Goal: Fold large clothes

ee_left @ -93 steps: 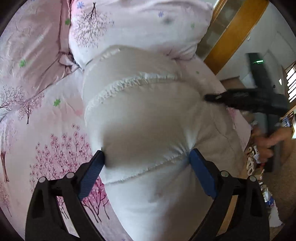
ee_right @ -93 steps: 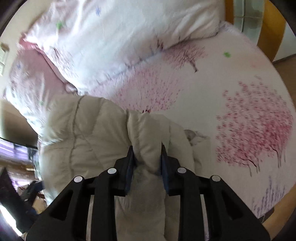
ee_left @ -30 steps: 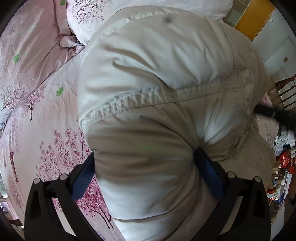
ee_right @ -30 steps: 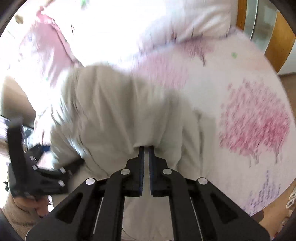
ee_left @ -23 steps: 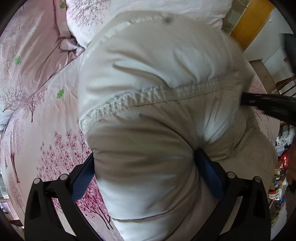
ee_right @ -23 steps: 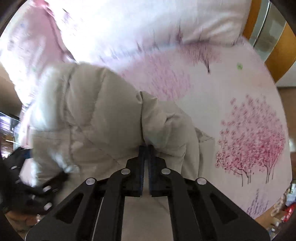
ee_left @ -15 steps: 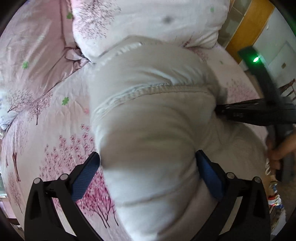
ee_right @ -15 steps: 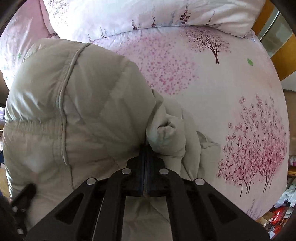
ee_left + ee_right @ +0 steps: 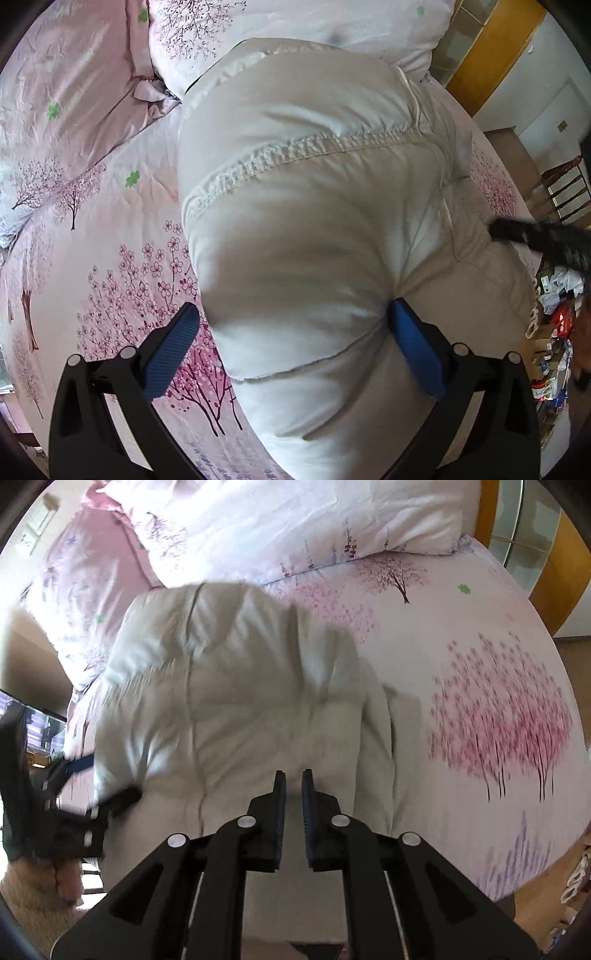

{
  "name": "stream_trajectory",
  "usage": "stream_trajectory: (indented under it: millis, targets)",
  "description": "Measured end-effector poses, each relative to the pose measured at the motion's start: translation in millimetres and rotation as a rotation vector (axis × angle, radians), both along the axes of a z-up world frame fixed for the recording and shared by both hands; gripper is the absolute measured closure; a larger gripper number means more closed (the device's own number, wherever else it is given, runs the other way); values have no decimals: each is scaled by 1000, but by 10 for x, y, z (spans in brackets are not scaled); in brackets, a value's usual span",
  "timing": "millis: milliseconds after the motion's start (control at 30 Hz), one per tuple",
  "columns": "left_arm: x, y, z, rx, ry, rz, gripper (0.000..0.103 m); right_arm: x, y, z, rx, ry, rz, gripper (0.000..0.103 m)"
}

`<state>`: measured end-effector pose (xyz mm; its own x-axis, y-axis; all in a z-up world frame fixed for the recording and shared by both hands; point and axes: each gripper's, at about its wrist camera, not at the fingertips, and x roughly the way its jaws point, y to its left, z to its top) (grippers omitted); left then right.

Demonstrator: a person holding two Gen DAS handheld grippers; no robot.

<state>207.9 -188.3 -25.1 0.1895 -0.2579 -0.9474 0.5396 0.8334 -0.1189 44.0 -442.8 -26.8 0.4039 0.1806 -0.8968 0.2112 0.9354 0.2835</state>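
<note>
A puffy cream down jacket (image 9: 314,206) lies folded in a thick bundle on the pink floral bed sheet (image 9: 110,266). My left gripper (image 9: 291,325) stands wide open, its blue pads either side of the bundle's near bulge, which fills the gap between them. In the right wrist view the same jacket (image 9: 236,701) lies in front of my right gripper (image 9: 293,777), whose jaws are a narrow gap apart with nothing between them, just above the jacket's near edge. The left gripper (image 9: 96,786) shows at the jacket's left side. The right gripper's tip (image 9: 517,230) is blurred.
White floral pillows (image 9: 288,26) and a pink duvet (image 9: 70,74) lie at the head of the bed. A wooden door frame (image 9: 491,48), a chair (image 9: 565,192) and floor clutter (image 9: 557,332) are to the right. The bed's near edge (image 9: 517,878) curves below right.
My right gripper has let go of the jacket fold, opened slightly and drawn back. The fold has dropped flat onto the bundle. My left gripper has stayed open around the bundle.
</note>
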Motion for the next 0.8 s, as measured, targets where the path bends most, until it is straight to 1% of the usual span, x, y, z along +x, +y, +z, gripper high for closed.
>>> stream_trajectory:
  millis: [100, 200, 233, 267, 333, 400, 433, 533, 600, 667, 700, 733, 800]
  targets:
    - [-18, -1, -3, 1, -2, 0, 2, -175, 62, -47, -3, 4, -20, 92]
    - [-12, 9, -20, -13, 14, 5, 2, -203, 67, -237, 10, 40, -47, 93]
    - [-18, 5, -26, -19, 22, 7, 2, -230, 90, -268, 5, 53, -50, 94]
    - [-23, -3, -35, -23, 29, 7, 2, -204, 95, -363, -7, 67, -45, 95]
    - [-54, -36, -45, -21, 33, 6, 2, -188, 142, -491, -43, 75, -30, 95]
    - [-92, -84, -72, -4, 19, -3, 2, -192, 181, -598, -65, 74, -33, 96]
    - [-112, -110, -89, 7, 8, -7, 2, -201, 176, -644, -59, 69, -42, 96]
    - [-163, -165, -128, 34, -27, -9, 2, -226, 104, -735, -7, 55, -78, 96]
    - [-170, -168, -109, 35, -35, -10, 2, -222, 102, -733, -14, 56, -72, 96]
    - [-149, -105, -35, 12, -21, 3, 2, -213, 119, -694, -31, 60, -51, 96]
    - [-144, -64, 12, 2, -28, 13, 2, -215, 114, -667, -29, 61, -47, 96]
    - [-146, -10, 67, -6, -49, 23, 2, -216, 96, -629, -20, 63, -51, 96]
    - [-150, 26, 85, 3, -66, 16, 2, -222, 35, -520, 9, 58, -73, 94]
